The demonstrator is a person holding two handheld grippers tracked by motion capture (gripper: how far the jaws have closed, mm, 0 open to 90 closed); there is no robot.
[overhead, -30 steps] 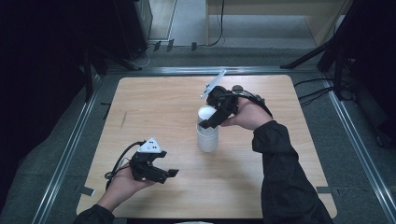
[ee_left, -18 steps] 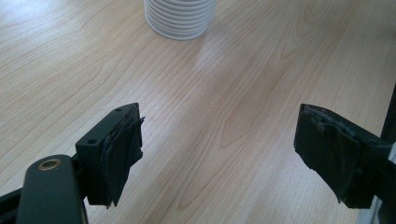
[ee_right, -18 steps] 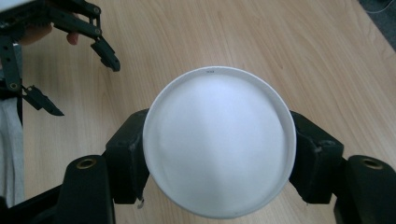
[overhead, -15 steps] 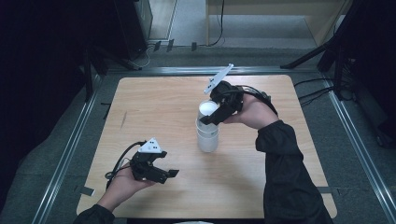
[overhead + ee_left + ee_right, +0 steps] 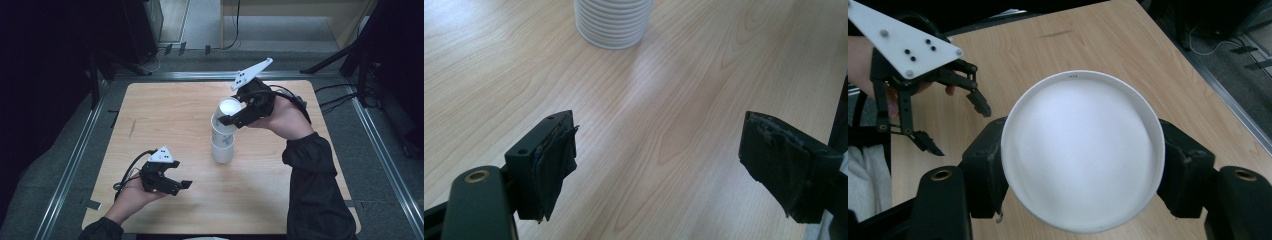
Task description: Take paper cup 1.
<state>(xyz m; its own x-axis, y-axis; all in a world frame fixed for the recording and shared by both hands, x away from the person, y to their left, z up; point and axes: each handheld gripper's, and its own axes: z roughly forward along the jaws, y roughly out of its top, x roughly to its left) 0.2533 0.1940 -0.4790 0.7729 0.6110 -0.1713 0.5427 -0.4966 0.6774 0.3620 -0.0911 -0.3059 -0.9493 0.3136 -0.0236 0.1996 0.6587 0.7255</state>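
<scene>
white paper cup (image 5: 1083, 150) sits clamped between the two black jaws of the right gripper (image 5: 231, 120), which press on its sides just under the rim; those jaws have just been closing, with the cup between them. in the right gripper view the cup's open mouth faces the camera (its inside is plain white). in the high view the held cup is tilted and its lower part sits in the top of a second white cup (image 5: 222, 148), which stands upright near the middle of the wooden table (image 5: 165, 110). the right hand (image 5: 285, 117) comes in from the right, above the table's far half. the left gripper (image 5: 175, 185) is near the table's front edge, well apart from the cups, its jaws spread wide with nothing between them. in the left gripper view bare wood lies between its pads (image 5: 556, 165), and the ribbed base of the standing cup is farther off.
</scene>
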